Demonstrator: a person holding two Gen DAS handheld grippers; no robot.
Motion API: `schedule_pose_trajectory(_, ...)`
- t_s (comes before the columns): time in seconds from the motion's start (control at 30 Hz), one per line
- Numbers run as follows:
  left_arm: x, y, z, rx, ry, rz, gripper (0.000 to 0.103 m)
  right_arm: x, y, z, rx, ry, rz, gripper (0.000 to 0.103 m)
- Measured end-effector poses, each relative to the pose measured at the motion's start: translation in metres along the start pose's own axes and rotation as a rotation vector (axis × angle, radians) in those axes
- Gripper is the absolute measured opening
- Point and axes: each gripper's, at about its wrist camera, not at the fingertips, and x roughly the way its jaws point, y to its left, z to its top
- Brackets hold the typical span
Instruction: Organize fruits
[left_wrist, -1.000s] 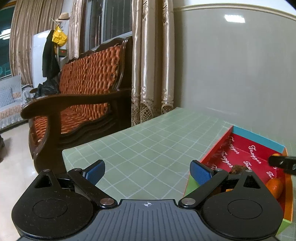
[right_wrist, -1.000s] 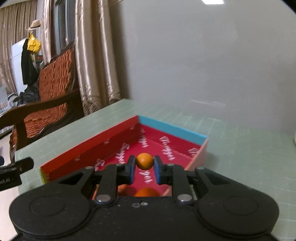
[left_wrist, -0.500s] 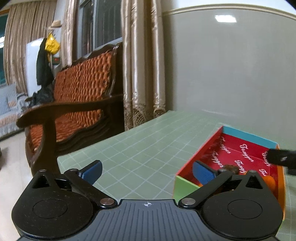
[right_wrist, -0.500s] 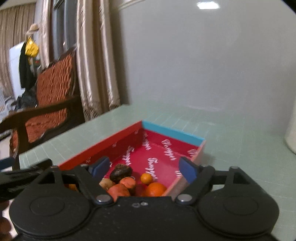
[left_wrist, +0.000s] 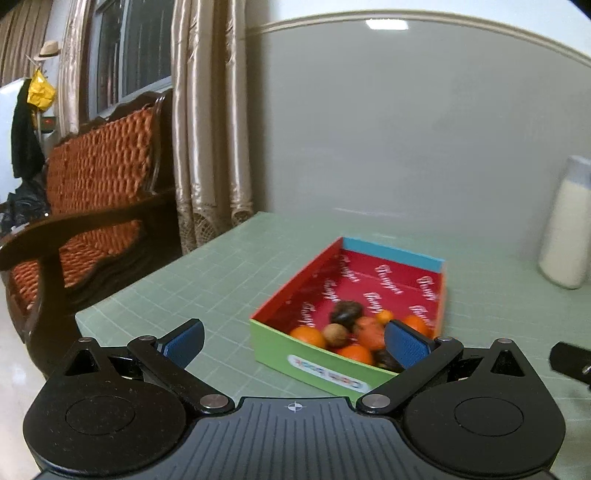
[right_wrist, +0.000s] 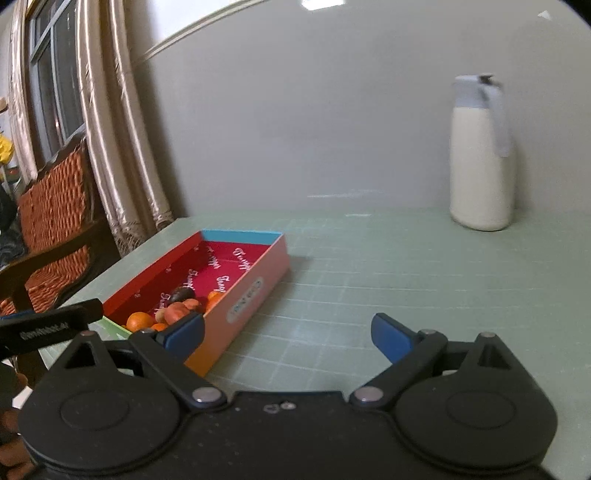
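Note:
A shallow cardboard box with a red printed inside, a green near wall and a blue far wall lies on the green grid table. Several fruits are heaped at its near end: oranges, a dark fruit and a small orange. My left gripper is open just short of the box, holding nothing. In the right wrist view the box sits to the left. My right gripper hangs over bare table beside it, its jaws opening with nothing between them.
A white flask with a grey lid stands at the back right against the wall. A wooden chair with an orange cushion and curtains stand past the table's left edge. The left gripper's finger shows at the left.
My right gripper let go of the small orange, which now lies in the box, then opened wide and drew back to the right. My left gripper pulled back, bringing the whole box into view.

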Motion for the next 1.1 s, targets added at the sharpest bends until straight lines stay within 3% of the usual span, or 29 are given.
schedule_pose_trajectory(0.53,-0.072,-0.001,0.003,0.044,0.001,-0.053,0.103,-0.057,0.031,-0.005,-0.054,-0.051,-0.037,0.100)
schedule_pose_trajectory(1.1,-0.080,0.002,0.006,0.034,-0.017,-0.045,0.103,-0.062,0.043,-0.005,-0.065,-0.062,-0.024,0.101)
